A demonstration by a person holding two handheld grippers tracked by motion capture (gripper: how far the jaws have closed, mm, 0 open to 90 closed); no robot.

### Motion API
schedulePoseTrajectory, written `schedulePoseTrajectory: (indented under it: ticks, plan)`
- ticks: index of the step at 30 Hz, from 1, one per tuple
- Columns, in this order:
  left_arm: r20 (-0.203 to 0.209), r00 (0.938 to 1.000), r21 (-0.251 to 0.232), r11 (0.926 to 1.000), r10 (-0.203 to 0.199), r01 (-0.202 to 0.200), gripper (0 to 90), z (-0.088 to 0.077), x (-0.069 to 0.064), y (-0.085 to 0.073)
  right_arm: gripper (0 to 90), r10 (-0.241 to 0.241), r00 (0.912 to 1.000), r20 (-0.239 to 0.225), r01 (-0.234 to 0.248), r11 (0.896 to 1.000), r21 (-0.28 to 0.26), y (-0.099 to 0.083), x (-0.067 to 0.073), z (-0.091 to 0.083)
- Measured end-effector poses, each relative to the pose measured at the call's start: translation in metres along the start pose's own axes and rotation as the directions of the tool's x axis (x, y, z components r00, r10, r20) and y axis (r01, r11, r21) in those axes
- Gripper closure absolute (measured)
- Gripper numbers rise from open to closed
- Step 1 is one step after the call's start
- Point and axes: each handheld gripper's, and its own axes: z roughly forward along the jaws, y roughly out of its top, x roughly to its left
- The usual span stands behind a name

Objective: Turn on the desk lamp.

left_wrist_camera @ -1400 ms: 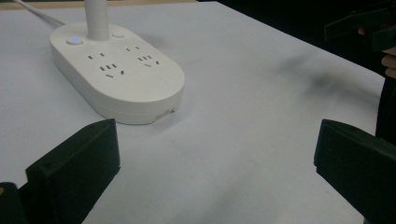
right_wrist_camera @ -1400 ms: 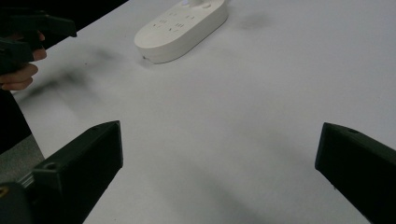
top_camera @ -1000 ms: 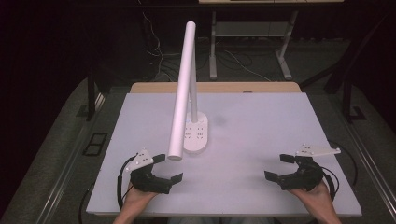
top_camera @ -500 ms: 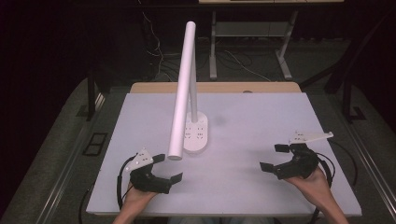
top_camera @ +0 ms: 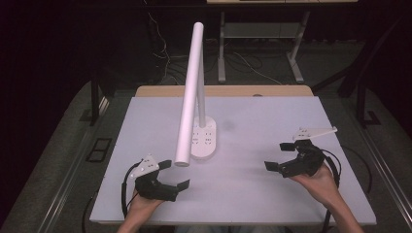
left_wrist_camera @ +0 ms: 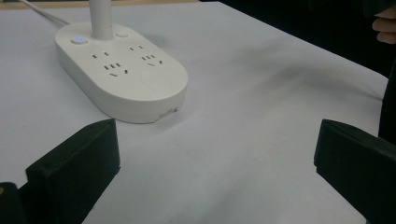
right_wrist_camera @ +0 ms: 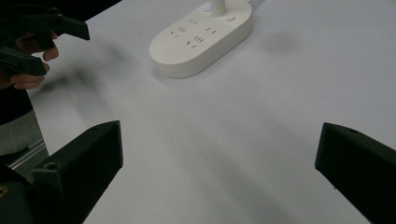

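Note:
A white desk lamp stands mid-table: its oval base (top_camera: 204, 140) carries power sockets, and its long tube head (top_camera: 189, 92) leans forward and down toward me. The same base (left_wrist_camera: 121, 70) lies just beyond my left gripper's jaws, a small blue light lit on top. In the right gripper view the base (right_wrist_camera: 203, 37) sits farther off. My left gripper (top_camera: 174, 174) rests low near the table's front edge, open and empty, right below the tube's tip. My right gripper (top_camera: 279, 155) hovers open and empty at the right of the table.
The white table top (top_camera: 252, 121) spreads wide around the lamp. Behind it runs a wooden strip (top_camera: 228, 91), then dark floor with cables and metal table legs (top_camera: 221, 48). The left hand with its gripper (right_wrist_camera: 32, 42) appears at the far left of the right gripper view.
My right gripper has lifted and moved forward and a little left, away from the front edge. The left gripper and the lamp have stayed put.

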Motion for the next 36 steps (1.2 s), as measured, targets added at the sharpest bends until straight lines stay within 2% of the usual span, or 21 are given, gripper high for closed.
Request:
schedulePoseTrajectory:
  ticks: [18,36]
  plan:
    - [0.000,1.0000,-0.004,1.0000,-0.004,0.004,0.0,0.000,0.000,0.000,0.6,-0.032,0.9993,-0.018,0.032,0.999,0.005,0.030,-0.003,0.018]
    - [0.002,1.0000,-0.001,1.0000,-0.002,0.002,0.0,0.000,0.000,0.000,0.6,-0.030,0.9989,-0.037,0.030,0.999,0.011,0.057,-0.008,0.039]
